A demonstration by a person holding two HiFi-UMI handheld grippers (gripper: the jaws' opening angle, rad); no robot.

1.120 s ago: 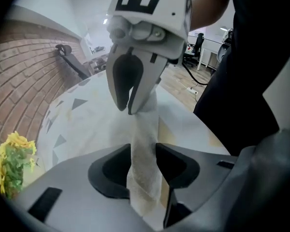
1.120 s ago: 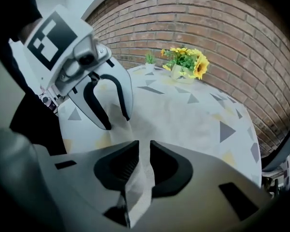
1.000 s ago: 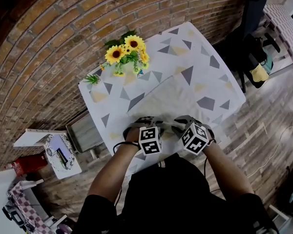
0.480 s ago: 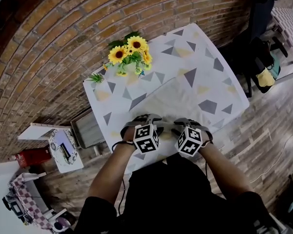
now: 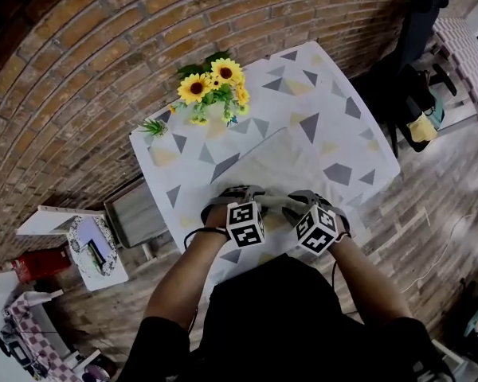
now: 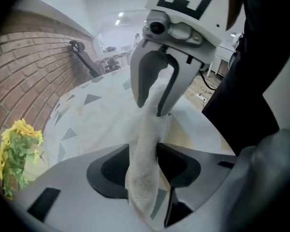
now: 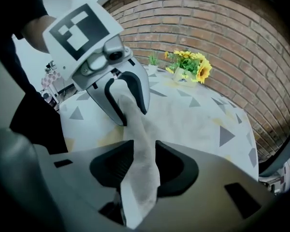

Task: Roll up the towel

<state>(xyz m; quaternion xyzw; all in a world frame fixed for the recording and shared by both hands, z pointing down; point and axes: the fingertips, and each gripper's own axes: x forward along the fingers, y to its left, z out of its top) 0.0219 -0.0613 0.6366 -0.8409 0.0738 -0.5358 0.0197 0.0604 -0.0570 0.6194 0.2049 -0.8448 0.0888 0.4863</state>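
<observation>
A white towel [image 5: 280,159] lies spread on the table's triangle-patterned cloth [image 5: 183,161], and its near edge is bunched into a thick fold. Both grippers sit at that near edge, facing each other along the fold. In the left gripper view the towel fold [image 6: 146,124] runs between the jaws of my left gripper [image 6: 143,164], touching both pads while those jaws have just been opening. My right gripper [image 7: 140,161] has the fold [image 7: 137,124] between its pads, and its jaws have just been closing. From the head view, the left gripper [image 5: 253,200] and right gripper [image 5: 293,203] are a short way apart.
A vase of sunflowers [image 5: 211,90] and a small green plant [image 5: 153,127] stand at the table's far left by the brick wall [image 5: 80,62]. A low white stand [image 5: 95,249] is on the floor to the left. A chair with bags [image 5: 421,122] stands to the right.
Both grippers have stayed at the towel's near edge. The towel has not visibly shifted; only the head view has moved slightly.
</observation>
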